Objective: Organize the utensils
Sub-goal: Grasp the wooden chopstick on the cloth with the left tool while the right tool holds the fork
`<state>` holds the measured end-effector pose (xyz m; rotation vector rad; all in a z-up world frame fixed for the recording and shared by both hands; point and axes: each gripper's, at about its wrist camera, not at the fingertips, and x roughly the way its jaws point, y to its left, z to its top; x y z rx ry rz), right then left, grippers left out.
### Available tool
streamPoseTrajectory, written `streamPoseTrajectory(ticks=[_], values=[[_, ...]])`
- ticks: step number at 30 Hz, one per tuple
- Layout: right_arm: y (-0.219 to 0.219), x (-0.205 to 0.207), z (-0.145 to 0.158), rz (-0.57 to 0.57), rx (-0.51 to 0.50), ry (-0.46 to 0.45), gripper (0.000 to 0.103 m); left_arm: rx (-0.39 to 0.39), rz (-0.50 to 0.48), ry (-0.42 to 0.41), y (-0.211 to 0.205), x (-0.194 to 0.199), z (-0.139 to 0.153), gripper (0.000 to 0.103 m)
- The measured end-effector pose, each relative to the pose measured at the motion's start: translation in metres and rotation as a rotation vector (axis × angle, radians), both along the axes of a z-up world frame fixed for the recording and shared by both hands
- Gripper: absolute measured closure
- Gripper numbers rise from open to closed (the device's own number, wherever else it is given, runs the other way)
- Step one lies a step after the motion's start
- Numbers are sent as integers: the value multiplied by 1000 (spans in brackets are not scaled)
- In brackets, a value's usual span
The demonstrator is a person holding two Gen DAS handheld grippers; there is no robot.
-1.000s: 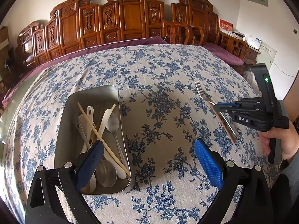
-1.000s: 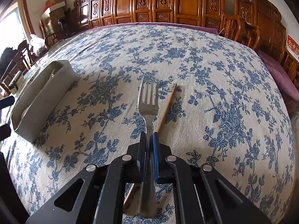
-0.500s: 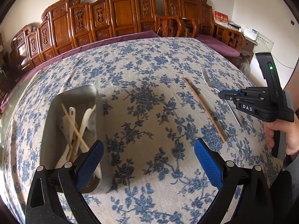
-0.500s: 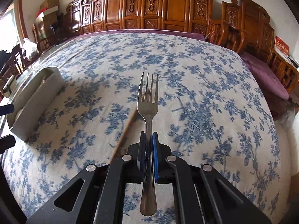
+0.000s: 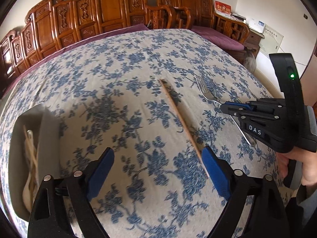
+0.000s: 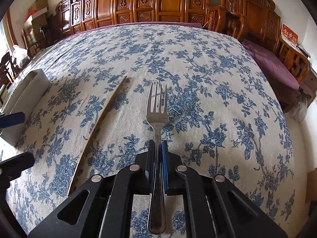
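Note:
A single wooden chopstick (image 5: 178,119) lies on the floral tablecloth (image 5: 128,63). Its near end rests just inside the right pad of my left gripper (image 5: 156,154). That gripper's jaws are closing but stand wide, and the pads touch nothing. My right gripper (image 6: 158,142) is shut on the handle of a steel fork (image 6: 156,111), tines pointing away, a little above the cloth. The fork (image 5: 204,91) and right gripper (image 5: 223,107) show at the right of the left wrist view. The chopstick (image 6: 101,123) lies left of the fork.
A metal tray (image 5: 49,123) with chopsticks and a white spoon (image 5: 29,152) sits at the left; its wall (image 6: 25,91) also shows from the right wrist. Carved wooden chairs (image 6: 168,4) ring the table. A person's hand (image 5: 297,168) holds the right gripper.
My left gripper has swung right from over the tray to the chopstick, and its jaws have narrowed slightly. The right gripper has carried the fork right, away from the chopstick.

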<state>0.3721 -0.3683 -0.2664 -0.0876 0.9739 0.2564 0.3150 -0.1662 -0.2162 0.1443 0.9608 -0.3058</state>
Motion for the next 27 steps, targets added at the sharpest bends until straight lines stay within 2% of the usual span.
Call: streamPoseTrajectory(ticks=[7, 15, 22, 24, 27], values=[[-9, 3, 0, -21, 22, 4, 95, -5, -35, 42, -30, 20, -17, 39], [-12, 4, 0, -25, 32, 6, 95, 35, -49, 69, -53, 35, -32, 69], [-12, 4, 0, -25, 31, 7, 94, 49, -29, 63, -55, 40, -34, 74], [-12, 4, -1, -26, 32, 7, 94, 50, -26, 64, -52, 41, -33, 89], [-11, 4, 0, -27, 31, 8, 94, 50, -25, 73, -48, 40, -33, 97]])
